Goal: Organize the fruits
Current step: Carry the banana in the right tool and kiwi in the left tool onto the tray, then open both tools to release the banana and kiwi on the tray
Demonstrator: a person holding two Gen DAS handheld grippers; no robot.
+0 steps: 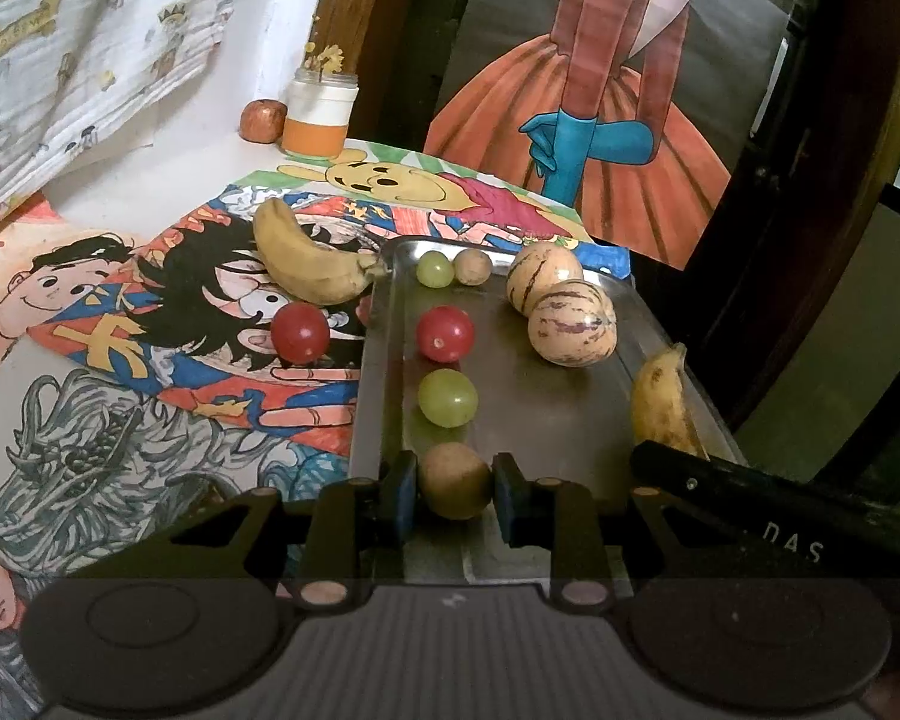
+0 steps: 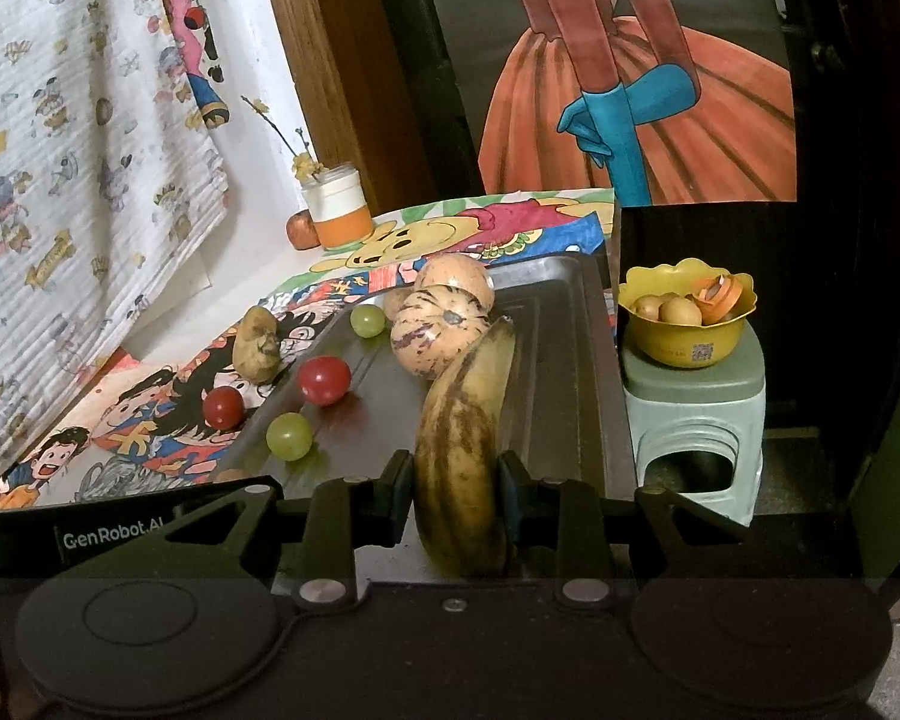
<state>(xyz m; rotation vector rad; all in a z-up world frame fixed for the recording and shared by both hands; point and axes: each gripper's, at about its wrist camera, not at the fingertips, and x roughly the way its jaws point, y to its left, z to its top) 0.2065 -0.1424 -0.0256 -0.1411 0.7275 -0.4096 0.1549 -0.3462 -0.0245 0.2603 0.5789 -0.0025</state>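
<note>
In the left wrist view my left gripper (image 1: pixel 453 495) is shut on a small brown round fruit (image 1: pixel 455 474) just above the near end of the metal tray (image 1: pixel 570 420). The tray holds two green grapes (image 1: pixel 448 397), a red tomato (image 1: pixel 445 333), another brown fruit (image 1: pixel 471 266) and two striped melons (image 1: pixel 572 330). A banana (image 1: pixel 306 258) and a second tomato (image 1: pixel 300 333) lie on the drawings to the tray's left. In the right wrist view my right gripper (image 2: pixel 457 483) is shut on a spotted banana (image 2: pixel 462 420) over the tray's (image 2: pixel 570 348) right side.
A jar with an orange band (image 1: pixel 321 120) and an apple (image 1: pixel 262 121) stand at the back by the wall. Right of the tray, a yellow bowl (image 2: pixel 687 342) of small fruits rests on a pale green stool (image 2: pixel 693 420). Coloured drawings (image 1: pixel 150 360) cover the table.
</note>
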